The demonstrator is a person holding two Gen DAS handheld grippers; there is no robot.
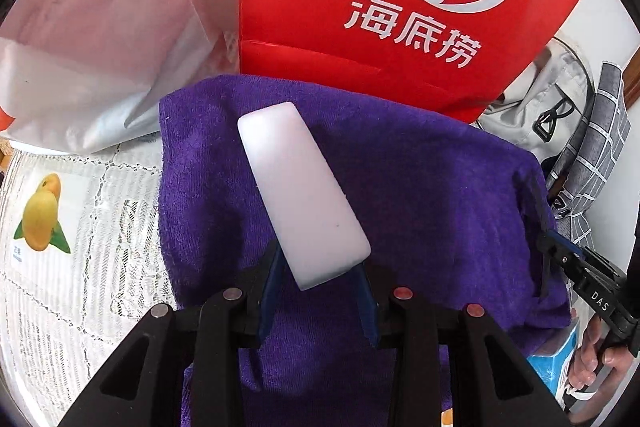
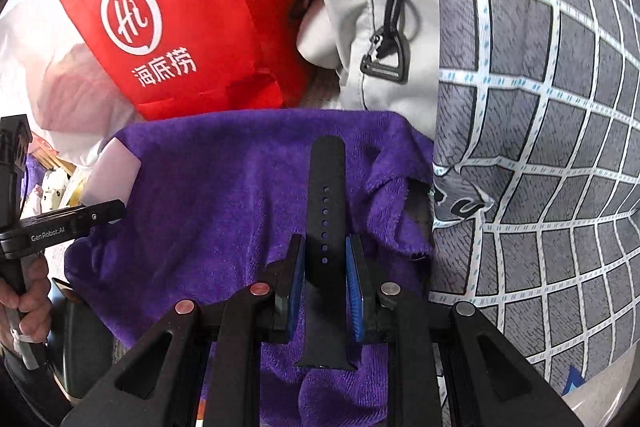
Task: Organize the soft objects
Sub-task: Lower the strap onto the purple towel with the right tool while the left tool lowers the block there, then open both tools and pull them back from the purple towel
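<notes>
Only your right wrist view shows the black strap (image 2: 324, 227) clamped in the right gripper (image 2: 325, 283); your left gripper (image 1: 318, 287) pinches a white block (image 1: 300, 195), its lower end hidden.

White block (image 1: 301, 195), smooth w/ rounded corners, up off the purple towel (image 1: 420, 195), tilted, near end pinched. Black strap (image 2: 325, 227), row of holes, upright-ish over the towel's right side, also pinched. Towel fuzzy, rumpled, right edge folded over, spread under both.
</notes>
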